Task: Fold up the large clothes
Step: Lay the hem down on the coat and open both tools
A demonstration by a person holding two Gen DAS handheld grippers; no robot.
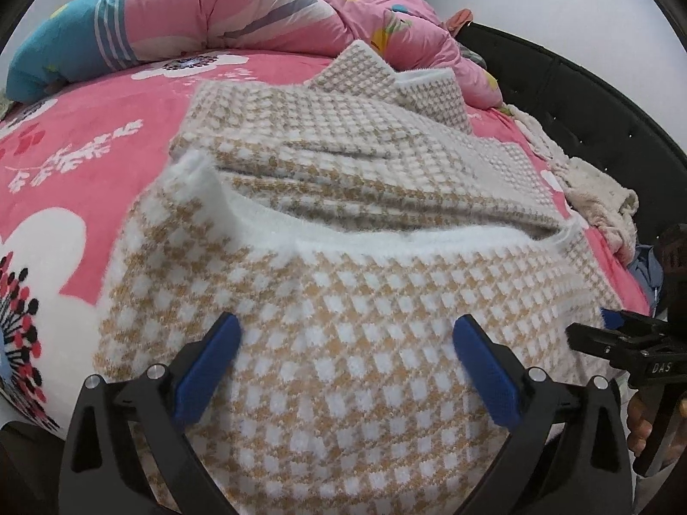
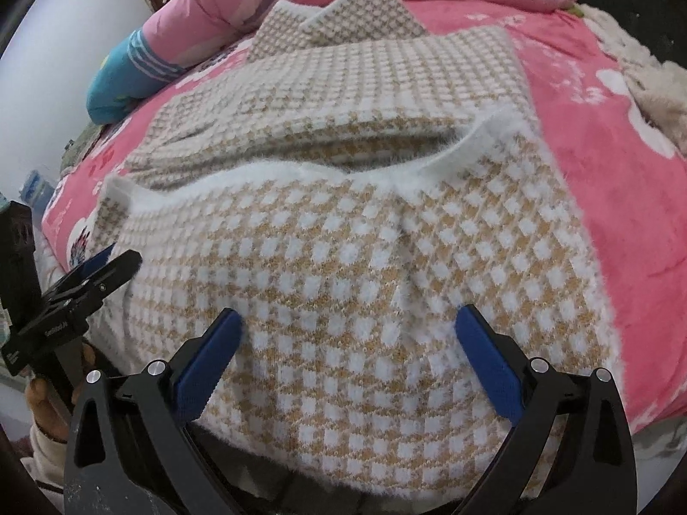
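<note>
A: Grippers, count?
B: Two. Left gripper (image 1: 345,354) and right gripper (image 2: 350,349), each with fingers spread wide, nothing between the pads, both over the sweater's near part.
A: Garment?
B: One checked sweater (image 1: 356,300), tan and white, folded, lying on the pink bed sheet (image 1: 86,146) near the bed's front edge.
A: Farther back?
B: One pink quilt (image 1: 240,8), bunched along the far edge; one cream knit (image 1: 601,197) at the right edge.

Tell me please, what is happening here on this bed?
A person is folding a tan-and-white checked sweater on a pink flowered bedspread, with a gripper in each hand. The near part is already folded over the rest. The left gripper and the right gripper both stand open just above the fabric, holding nothing. A pink quilt lies bunched behind.
</note>
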